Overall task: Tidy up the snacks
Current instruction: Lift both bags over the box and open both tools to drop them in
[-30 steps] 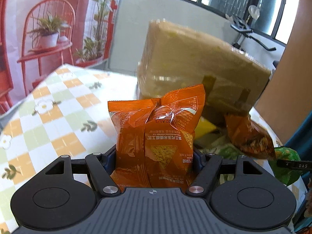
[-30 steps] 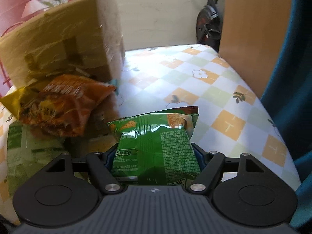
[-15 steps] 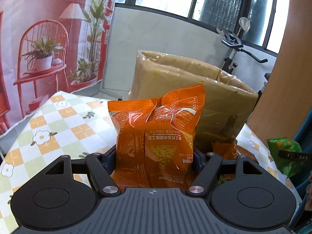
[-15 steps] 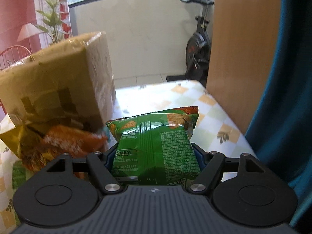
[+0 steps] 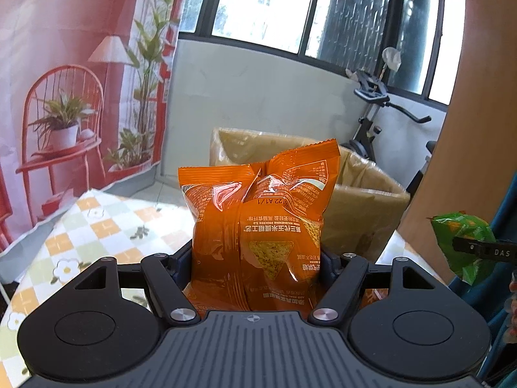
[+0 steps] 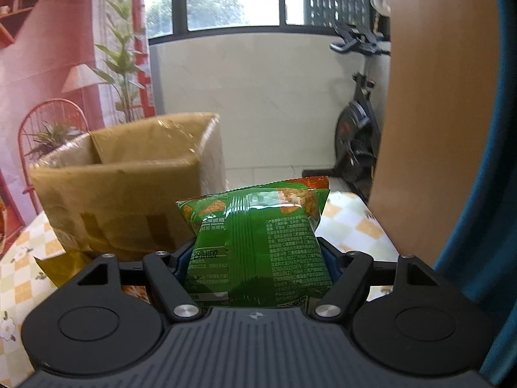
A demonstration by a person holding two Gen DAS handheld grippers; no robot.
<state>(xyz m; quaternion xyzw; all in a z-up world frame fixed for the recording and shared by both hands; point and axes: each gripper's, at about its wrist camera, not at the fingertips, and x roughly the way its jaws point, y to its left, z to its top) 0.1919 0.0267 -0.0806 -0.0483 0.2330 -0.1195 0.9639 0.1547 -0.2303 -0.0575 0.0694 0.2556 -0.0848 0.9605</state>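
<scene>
My left gripper is shut on an orange snack bag and holds it upright, above the table and in front of an open cardboard box. My right gripper is shut on a green snack bag, held above the table to the right of the same box. The green bag and a right fingertip also show at the right edge of the left wrist view. The fingertips of both grippers are hidden behind the bags.
The table has a checked floral cloth. A yellow packet and an orange packet lie at the box's foot. A wooden panel and a teal curtain stand on the right. An exercise bike is behind.
Both grippers have risen with their bags. The box now sits lower in both views and its open top shows. The loose packets on the table have dropped mostly out of sight.
</scene>
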